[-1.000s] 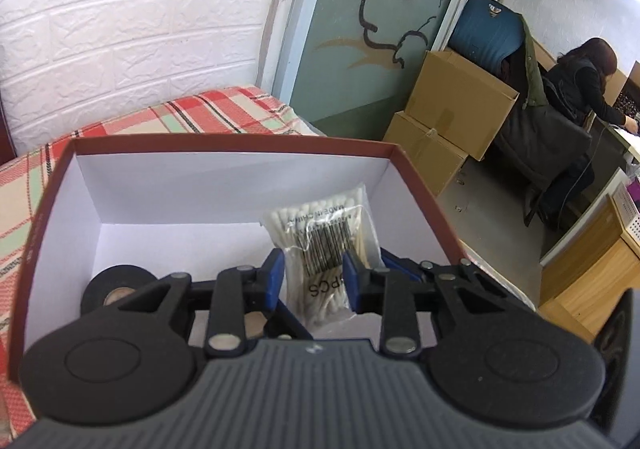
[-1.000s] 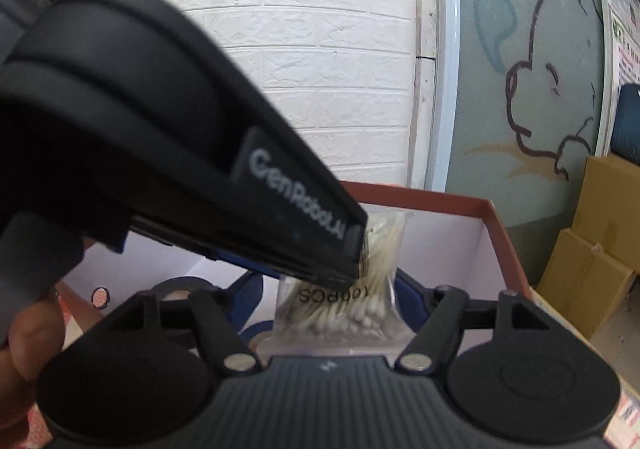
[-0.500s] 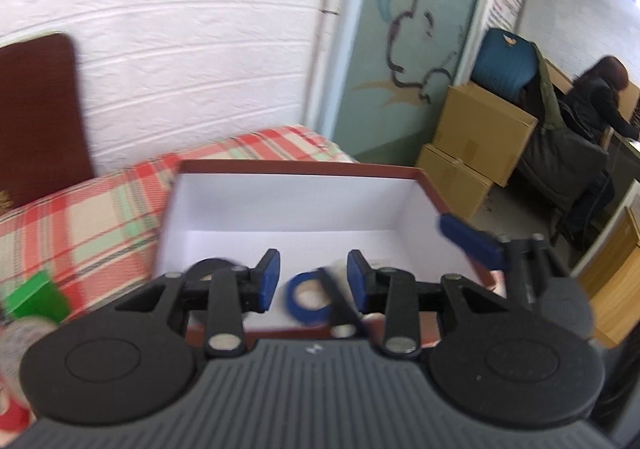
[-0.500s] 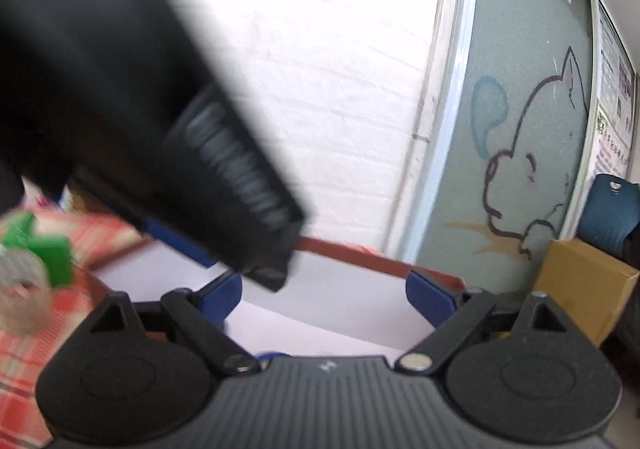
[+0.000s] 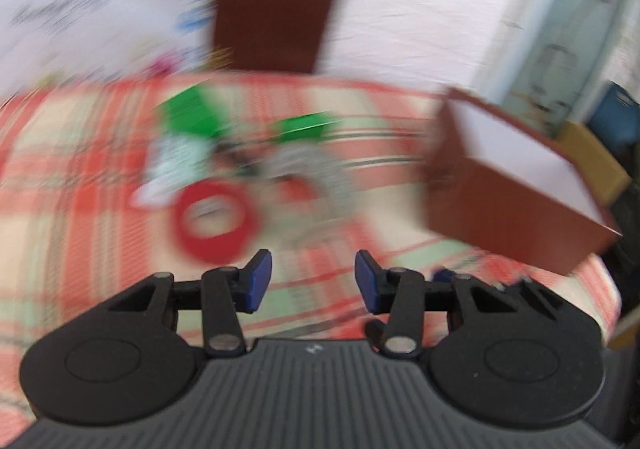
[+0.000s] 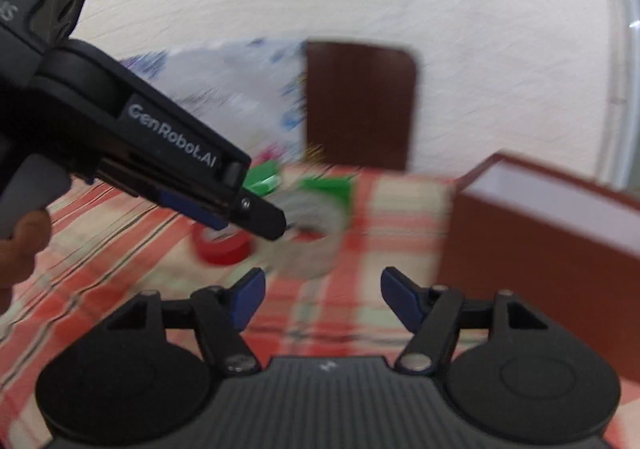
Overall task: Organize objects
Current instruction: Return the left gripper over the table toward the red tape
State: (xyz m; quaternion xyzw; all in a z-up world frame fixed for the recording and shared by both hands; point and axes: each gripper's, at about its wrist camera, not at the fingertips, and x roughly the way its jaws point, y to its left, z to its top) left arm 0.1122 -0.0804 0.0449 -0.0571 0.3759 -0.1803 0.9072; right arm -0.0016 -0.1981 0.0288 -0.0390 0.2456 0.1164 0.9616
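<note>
Both tongs tilt down over the plaid-covered bench. Left tongs are released, part-open and empty (log steady). Right tongs are closing on nothing, their blue pads apart. A second ago both hung over the brown box, a bag of cotton swabs between them; now the box sits right, and the red tape ring lies just beyond the left tongs, blurred.
</note>
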